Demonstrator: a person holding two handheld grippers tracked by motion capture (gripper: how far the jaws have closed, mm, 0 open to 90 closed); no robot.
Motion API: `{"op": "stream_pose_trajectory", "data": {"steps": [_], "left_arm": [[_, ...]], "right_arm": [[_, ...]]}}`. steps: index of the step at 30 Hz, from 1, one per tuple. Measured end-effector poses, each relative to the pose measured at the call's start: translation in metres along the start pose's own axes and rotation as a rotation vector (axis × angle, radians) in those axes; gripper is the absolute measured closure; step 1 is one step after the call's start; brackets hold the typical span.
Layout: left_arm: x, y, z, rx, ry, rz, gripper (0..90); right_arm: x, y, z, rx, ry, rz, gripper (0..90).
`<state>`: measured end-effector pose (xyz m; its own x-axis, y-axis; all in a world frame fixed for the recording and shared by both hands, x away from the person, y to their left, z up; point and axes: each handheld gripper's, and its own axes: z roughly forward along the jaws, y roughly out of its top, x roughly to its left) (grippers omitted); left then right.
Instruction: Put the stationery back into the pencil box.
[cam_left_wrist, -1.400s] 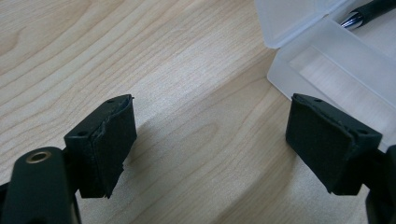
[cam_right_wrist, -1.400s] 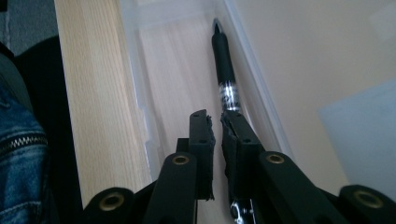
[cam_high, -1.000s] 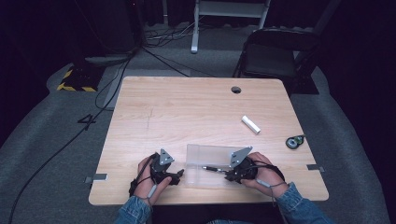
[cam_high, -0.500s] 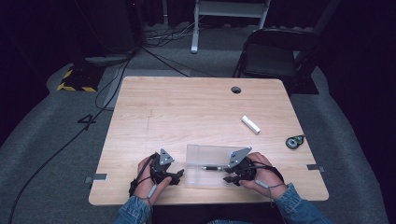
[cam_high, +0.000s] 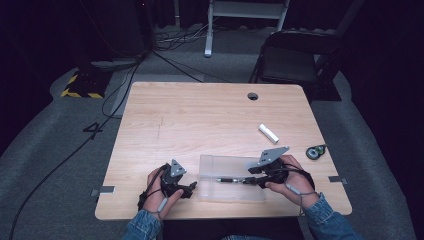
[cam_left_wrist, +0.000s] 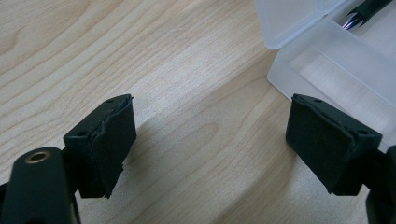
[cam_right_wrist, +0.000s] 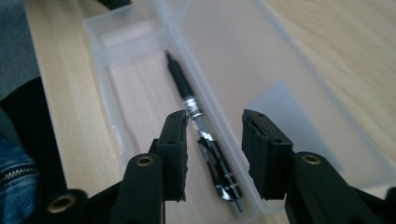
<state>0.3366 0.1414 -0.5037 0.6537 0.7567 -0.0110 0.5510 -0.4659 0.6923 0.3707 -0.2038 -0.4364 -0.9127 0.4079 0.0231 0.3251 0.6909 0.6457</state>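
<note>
Item: pen (cam_right_wrist: 196, 122) going into clear plastic case (cam_high: 232, 176), near-edge centre of table (cam_high: 200, 120).

Step in hand: I am judging this as the release. The pen is lying along the case's tray, tip toward 11 o'clock in the right gripper view, and I am no longer pinching it.

Right gripper (cam_right_wrist: 214, 140): jaws standing moderately apart, straddling the pen's rear half; neither pad seems to be touching the barrel, though the angle is leaving me unsure.

Left gripper (cam_left_wrist: 210, 140): jaws spread wide over bare wood, holding nothing, with the case corner at about 2 o'clock, just beside its pad.

Next move, as I am reading it: lifting the right gripper straight clear, then bringing both grippers to the open lid for closing, steadying the case so it is not sliding.

Elsewhere: white cylinder (cam_high: 268, 133), small dark round object (cam_high: 315, 151) at the table's 3 o'clock side.
</note>
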Motion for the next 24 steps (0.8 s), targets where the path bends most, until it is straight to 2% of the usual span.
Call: {"op": "stream_pose_trajectory", "data": {"steps": [5, 10, 13, 15, 24], "left_arm": [[0.001, -0.001, 0.0, 0.0, -0.003, -0.009, 16.5], [0.003, -0.001, -0.001, -0.001, 0.0, -0.018, 16.5], [0.005, -0.001, -0.001, -0.001, 0.002, -0.008, 16.5], [0.006, -0.001, -0.001, -0.002, -0.001, -0.018, 16.5], [0.008, -0.001, 0.0, -0.001, 0.0, -0.016, 16.2]], "right_arm": [[-0.015, -0.004, -0.019, -0.052, -0.059, 0.063, 58.4], [-0.033, -0.015, -0.039, -0.115, -0.132, 0.161, 51.0], [-0.041, -0.022, -0.049, -0.132, -0.165, 0.204, 49.0], [-0.047, -0.027, -0.054, -0.143, -0.19, 0.231, 47.6], [-0.062, -0.041, -0.062, -0.153, -0.247, 0.278, 45.2]]}}
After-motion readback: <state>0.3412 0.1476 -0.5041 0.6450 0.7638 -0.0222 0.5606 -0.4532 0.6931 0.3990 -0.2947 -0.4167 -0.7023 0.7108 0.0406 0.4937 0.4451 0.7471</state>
